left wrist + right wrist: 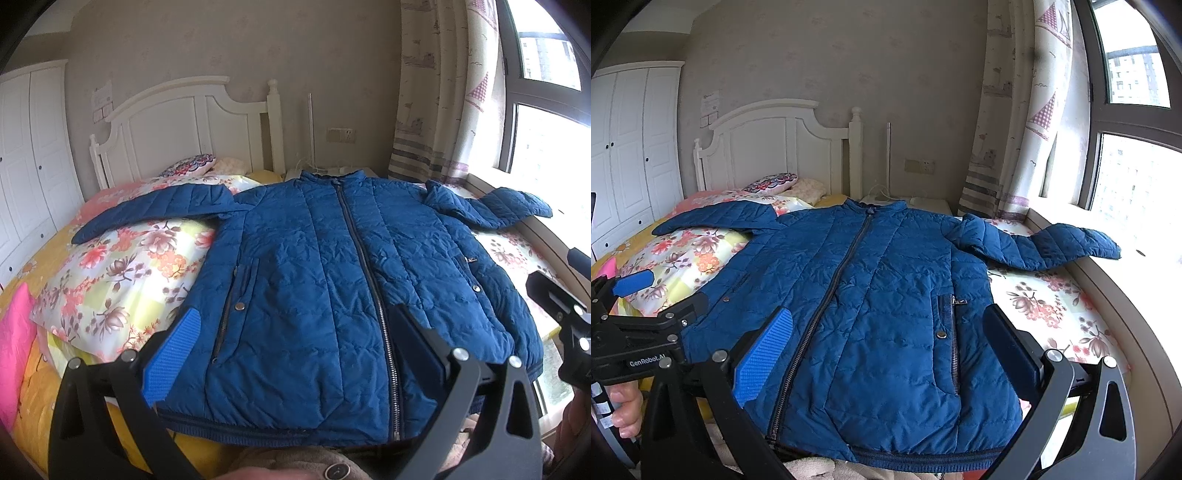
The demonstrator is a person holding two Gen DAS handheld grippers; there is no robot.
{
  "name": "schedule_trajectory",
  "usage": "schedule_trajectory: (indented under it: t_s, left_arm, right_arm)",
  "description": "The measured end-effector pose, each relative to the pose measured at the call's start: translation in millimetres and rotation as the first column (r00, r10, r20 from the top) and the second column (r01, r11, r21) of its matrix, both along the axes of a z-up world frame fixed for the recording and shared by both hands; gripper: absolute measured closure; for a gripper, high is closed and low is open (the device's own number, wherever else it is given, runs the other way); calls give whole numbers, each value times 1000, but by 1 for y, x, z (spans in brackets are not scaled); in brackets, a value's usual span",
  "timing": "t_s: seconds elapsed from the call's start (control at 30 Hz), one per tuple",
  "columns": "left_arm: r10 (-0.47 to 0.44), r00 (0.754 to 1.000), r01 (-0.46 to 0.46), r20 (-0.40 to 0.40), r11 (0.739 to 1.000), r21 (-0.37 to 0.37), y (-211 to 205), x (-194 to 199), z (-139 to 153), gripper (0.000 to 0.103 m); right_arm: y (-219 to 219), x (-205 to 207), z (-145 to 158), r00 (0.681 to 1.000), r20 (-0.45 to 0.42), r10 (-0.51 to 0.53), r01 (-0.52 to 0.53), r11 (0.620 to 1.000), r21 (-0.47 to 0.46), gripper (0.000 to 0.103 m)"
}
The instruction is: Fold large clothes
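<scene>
A blue quilted jacket (325, 266) lies flat and zipped on the bed, front up, collar toward the headboard, both sleeves spread out. It also shows in the right wrist view (886, 295). My left gripper (295, 328) is open and empty above the hem at the jacket's lower left half. My right gripper (886, 332) is open and empty above the hem at the lower right half. The left gripper also shows in the right wrist view (653, 295), and part of the right gripper at the left wrist view's right edge (565, 306). The right sleeve (1052, 243) reaches onto the window sill.
A floral pillow (122, 280) lies left of the jacket under the left sleeve (155, 210). A white headboard (192, 125) stands at the far end, a wardrobe (26, 158) at the left. The window sill (1126, 295) and curtain (1015, 129) border the right side.
</scene>
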State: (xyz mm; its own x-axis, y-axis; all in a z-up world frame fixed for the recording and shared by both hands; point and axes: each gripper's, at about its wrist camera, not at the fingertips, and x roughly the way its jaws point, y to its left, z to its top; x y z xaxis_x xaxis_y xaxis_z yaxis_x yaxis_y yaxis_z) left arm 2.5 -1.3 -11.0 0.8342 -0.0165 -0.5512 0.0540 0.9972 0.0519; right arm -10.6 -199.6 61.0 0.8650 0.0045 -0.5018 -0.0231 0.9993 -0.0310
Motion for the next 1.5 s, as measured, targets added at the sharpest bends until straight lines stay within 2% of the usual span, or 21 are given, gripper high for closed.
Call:
schedule_trajectory:
  t_s: [0.13,0.3,0.6,0.93,1.5]
  left_arm:
    - [-8,1000,8,1,999,-32,11,6,-1,2]
    - [24,1000,-25,-10,999,-41,22,16,-5,2]
    - [23,999,-23,-25,1000,-15,25,21,-13,2]
    - [24,999,-25,-47,1000,-18,29,22,-20,2]
    - [29,995,-29,-91,1000,-4,28,31,-33,2]
  right_arm:
    - [-6,5,-4,1000,-22,-20,20,1000,13,4]
    - [-14,11,-9,998,-48,-45,46,999,16,4]
    - [-25,15,-9,994,-66,-84,87,996,29,4]
    - [-15,13,-7,996,-58,-69,69,998,-1,4]
    - [-25,20,-14,993,-81,-83,85,996,15,4]
